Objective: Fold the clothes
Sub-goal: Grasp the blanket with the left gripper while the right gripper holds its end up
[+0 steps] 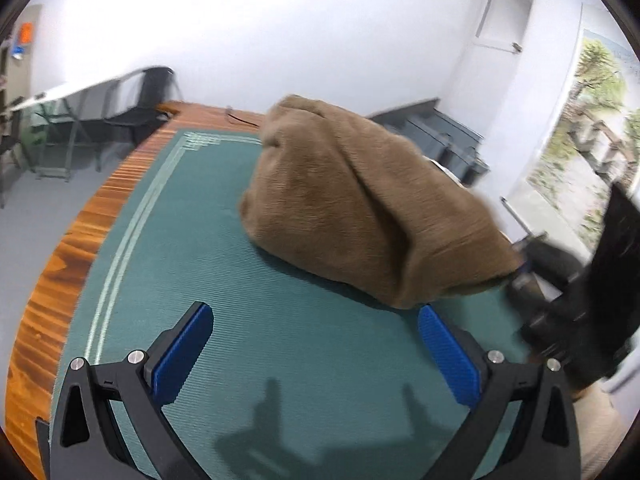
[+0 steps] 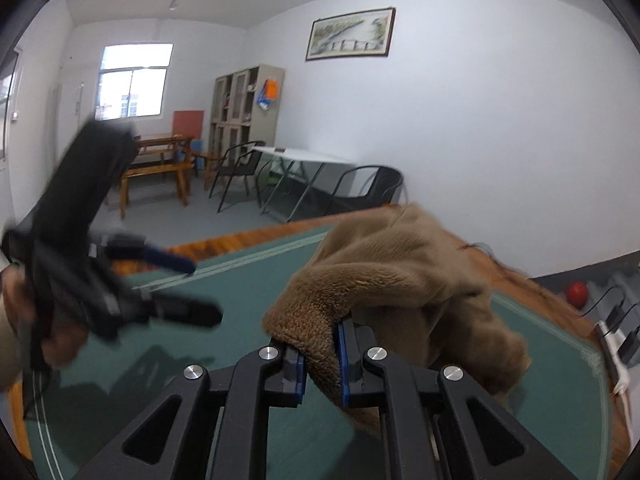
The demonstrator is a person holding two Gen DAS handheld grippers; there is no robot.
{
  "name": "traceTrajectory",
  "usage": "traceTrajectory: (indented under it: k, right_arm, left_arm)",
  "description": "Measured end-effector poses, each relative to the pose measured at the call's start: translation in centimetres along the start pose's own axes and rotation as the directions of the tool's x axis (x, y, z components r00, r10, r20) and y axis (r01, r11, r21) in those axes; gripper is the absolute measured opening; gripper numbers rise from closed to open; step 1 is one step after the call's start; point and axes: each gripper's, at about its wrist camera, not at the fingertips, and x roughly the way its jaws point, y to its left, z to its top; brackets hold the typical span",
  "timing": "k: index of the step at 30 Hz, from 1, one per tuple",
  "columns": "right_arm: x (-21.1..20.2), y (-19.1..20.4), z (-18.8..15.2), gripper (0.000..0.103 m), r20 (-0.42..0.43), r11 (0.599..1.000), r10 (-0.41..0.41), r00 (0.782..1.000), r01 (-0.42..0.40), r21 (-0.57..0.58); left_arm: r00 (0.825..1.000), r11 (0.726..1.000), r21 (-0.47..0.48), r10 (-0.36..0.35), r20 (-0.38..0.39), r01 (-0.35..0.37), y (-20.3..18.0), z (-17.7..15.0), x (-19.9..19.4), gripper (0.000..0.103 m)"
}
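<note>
Brown fleece garment (image 1: 360,208) sits bunched in a heap on a green mat (image 1: 248,344) covering the wooden counter (image 1: 60,264). Right tool (image 2: 322,354) pinches a fold of the fleece between its blue pads, lifting that edge. Left tool (image 1: 316,352) hovers spread wide above the mat, holding nothing, near the heap.

Both grippers are black plastic: the left gripper (image 1: 316,354) has ribbed blue pads (image 1: 182,354), triangular cut-outs and silver screws (image 1: 136,357). The right gripper (image 2: 322,360) matches. A bare hand (image 2: 60,340) with a beige sleeve (image 2: 8,360) shows, blurred.
</note>
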Motion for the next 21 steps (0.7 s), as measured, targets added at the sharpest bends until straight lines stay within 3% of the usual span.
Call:
traceTrajectory:
  k: [8,14,21]
  right_arm:
    - [0.8,0.0,-3.0,0.013,-0.003,0.997,0.066,0.998,-0.066,0.045]
    - [0.7,-0.4,-3.8,0.022,0.019,0.993,0.084,0.996,-0.086,0.082]
    - [1.0,0.7,-3.9,0.023,0.015,0.997,0.079,0.997,-0.079,0.025]
  left_arm:
    - [0.995,0.997,0.070,-0.012,-0.100,0.019,-3.7,3.4,2.7,0.103]
    - [0.985,0.997,0.064,-0.027,-0.169,0.039,-5.7,5.4,5.0,0.103]
    - [0.980,0.994,0.108,0.010,-0.199,0.012,-7.7,6.1,5.9,0.103]
